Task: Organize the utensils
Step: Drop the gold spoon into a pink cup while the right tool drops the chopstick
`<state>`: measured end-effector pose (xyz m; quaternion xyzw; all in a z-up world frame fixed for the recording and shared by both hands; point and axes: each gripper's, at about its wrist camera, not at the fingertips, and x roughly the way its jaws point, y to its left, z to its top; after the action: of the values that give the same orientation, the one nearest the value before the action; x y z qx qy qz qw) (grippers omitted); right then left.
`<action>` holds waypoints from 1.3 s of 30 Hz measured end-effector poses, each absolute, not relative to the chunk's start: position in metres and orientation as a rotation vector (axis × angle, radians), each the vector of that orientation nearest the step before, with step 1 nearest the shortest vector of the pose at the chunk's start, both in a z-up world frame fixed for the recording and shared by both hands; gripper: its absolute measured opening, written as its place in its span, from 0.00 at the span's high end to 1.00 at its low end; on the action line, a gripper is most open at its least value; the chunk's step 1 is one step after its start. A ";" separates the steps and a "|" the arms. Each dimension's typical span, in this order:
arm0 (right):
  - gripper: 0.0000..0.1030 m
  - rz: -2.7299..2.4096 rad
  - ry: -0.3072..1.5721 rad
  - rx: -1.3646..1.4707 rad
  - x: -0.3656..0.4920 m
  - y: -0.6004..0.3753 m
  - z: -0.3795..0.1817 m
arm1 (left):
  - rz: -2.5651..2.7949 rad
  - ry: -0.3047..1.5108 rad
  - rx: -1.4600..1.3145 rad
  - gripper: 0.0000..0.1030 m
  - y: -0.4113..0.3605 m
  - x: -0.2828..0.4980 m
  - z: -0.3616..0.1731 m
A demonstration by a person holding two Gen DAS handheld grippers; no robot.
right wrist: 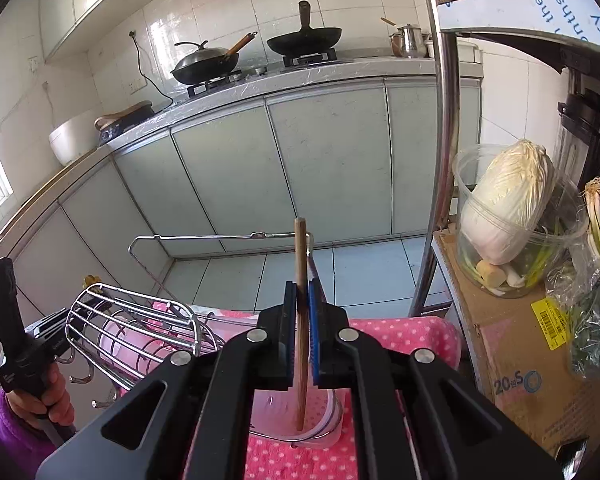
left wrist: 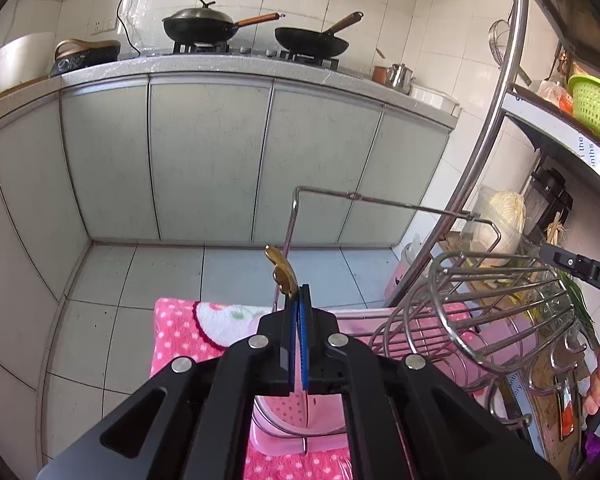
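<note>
Above the pink towel (right wrist: pixel 400 332), both raised — left hand-held gripper (left wrist: pixel 299 300) pinching gold utensil (left wrist: pixel 282 270), right hand-held gripper (right wrist: pixel 301 300) clamping chopstick (right wrist: pixel 300 320).

A: Left wrist view. Gold utensil (left wrist: pixel 281 272): only the top end shows above the left gripper (left wrist: pixel 299 300); the rest is hidden between the pads. Type cannot be told.

B: Right wrist view. Wooden stick (right wrist: pixel 300 320): mid-length covered by the right gripper (right wrist: pixel 301 296) pads; whether its lower end touches the pink tray (right wrist: pixel 320 436) is unclear.

A: Pink tray mostly behind gripper bodies in both views.

B: Cardboard box (right wrist: pixel 516 360) print partly cut off, unreadable.
</note>
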<state>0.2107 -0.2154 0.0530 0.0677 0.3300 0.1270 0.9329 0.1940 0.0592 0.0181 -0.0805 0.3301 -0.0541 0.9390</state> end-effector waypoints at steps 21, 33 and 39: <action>0.64 0.242 0.691 0.174 0.214 -0.226 0.054 | -0.061 0.732 -0.173 0.88 0.059 0.197 0.010; 0.63 0.247 0.671 0.156 0.198 -0.223 0.062 | -0.046 0.723 -0.181 0.78 0.059 0.190 0.018; 0.63 0.251 0.639 0.158 0.180 -0.226 0.073 | -0.059 0.695 -0.190 0.69 0.060 0.179 0.032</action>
<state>0.1798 -0.2257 0.0733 0.0775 0.3128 0.1230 0.9386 0.1790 0.0604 0.0316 -0.0932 0.3401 -0.0290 0.9353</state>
